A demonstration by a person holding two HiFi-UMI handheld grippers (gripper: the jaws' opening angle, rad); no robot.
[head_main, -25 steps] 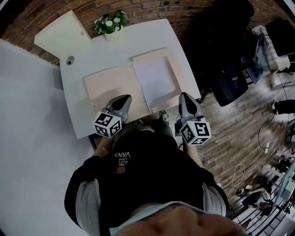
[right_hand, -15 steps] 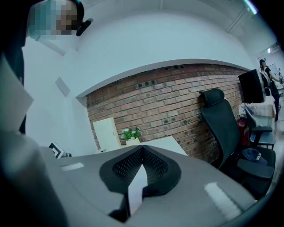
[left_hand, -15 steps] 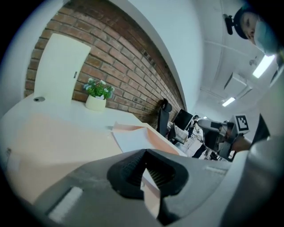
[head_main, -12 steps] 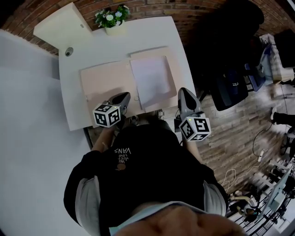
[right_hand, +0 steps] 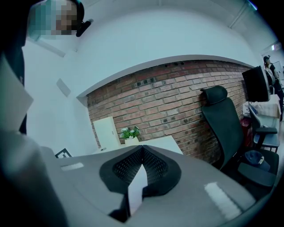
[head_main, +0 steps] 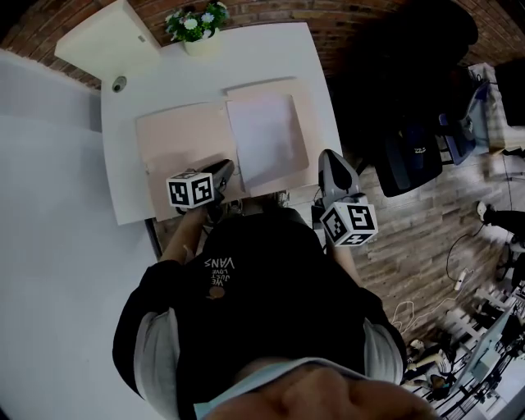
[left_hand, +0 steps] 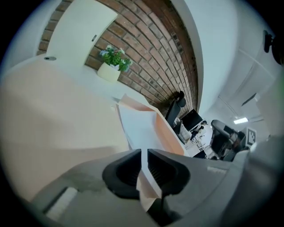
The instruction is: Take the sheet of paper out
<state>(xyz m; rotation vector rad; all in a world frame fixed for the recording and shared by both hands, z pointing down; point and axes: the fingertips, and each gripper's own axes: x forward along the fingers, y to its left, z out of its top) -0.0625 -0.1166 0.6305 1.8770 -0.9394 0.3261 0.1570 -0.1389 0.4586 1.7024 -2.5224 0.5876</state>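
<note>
An open peach folder lies on the white table. The white sheet of paper rests on its right half. My left gripper is low over the folder's near edge, by the fold. In the left gripper view the sheet runs down to just in front of that gripper. Its jaws have just been opening and stand a narrow slit apart; I see nothing pinched between them. My right gripper hangs off the table's right edge, shut and empty.
A potted plant stands at the table's far edge, beside a cream cabinet. A black office chair stands to the right of the table, against the brick wall. A small round socket sits at the table's far left.
My left gripper has dropped towards the folder's near edge and rolled, so its marker cube shows another face. The right gripper has shifted a little beside the table.
</note>
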